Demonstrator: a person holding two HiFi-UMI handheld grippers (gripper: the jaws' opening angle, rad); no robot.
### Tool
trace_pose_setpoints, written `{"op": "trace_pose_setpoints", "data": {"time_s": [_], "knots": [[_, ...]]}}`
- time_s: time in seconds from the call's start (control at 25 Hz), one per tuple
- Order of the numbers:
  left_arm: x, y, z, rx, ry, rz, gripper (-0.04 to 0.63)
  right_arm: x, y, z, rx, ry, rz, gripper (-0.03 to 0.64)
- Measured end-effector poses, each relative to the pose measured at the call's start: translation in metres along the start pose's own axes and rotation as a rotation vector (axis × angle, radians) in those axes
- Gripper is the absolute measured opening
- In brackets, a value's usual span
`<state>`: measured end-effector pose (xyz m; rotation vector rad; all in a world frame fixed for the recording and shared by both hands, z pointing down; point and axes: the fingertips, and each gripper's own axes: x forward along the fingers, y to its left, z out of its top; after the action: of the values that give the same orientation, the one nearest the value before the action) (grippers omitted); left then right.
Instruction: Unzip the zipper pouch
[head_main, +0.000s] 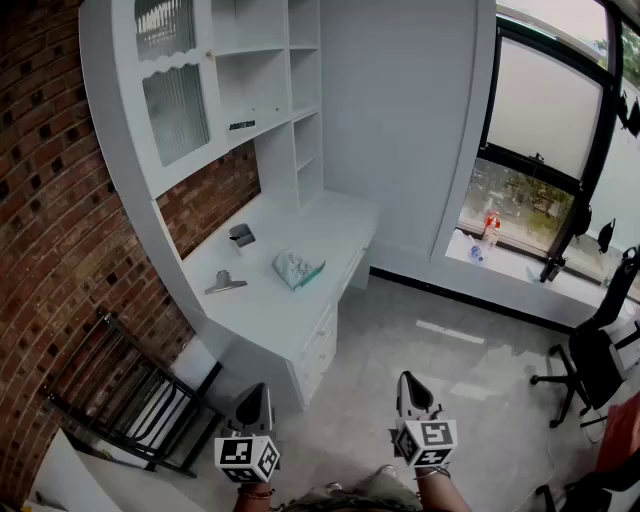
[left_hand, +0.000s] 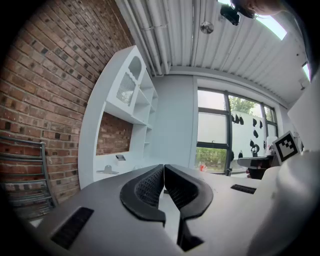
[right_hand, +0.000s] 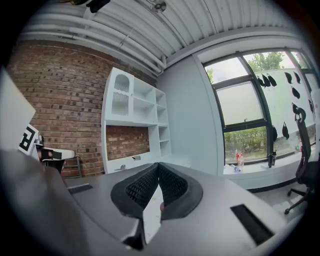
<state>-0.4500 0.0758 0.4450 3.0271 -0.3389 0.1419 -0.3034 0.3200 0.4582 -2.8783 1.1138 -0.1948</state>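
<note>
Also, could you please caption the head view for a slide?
Left gripper and right gripper, shut and empty, short of the white desk bearing the pale teal pouch.

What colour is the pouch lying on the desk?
Pale grey pouch with a teal edge, best in the head view.

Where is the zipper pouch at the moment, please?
In the head view, the zipper pouch lies on the white desk, left of centre, just right of the grey clip.
</note>
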Motion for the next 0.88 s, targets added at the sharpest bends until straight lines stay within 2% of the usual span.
{"op": "trace_pose_setpoints", "data": {"time_s": [0.12,0.6,0.76,0.88], "knots": [[-0.002,-0.003,-0.001,0.024,0.003,-0.008,0.005,-0.004,0.001,-0.001,0.005,-0.002,-0.001,0.003],[-0.01,-0.007,-0.005,0.032,0.008,-0.009,0.005,-0.006,0.004,-0.004,-0.008,-0.002,0.007,0.002],[-0.005,-0.014,-0.011,0.018,0.022,-0.019,0.005,-0.004,0.003,-0.004,0.026,-0.009,0.047,0.003],[0.0,-0.025,-0.012,0.017,0.023,-0.031,0.005,0.001,-0.002,-0.005,-0.008,0.004,0.076,0.003]]}}
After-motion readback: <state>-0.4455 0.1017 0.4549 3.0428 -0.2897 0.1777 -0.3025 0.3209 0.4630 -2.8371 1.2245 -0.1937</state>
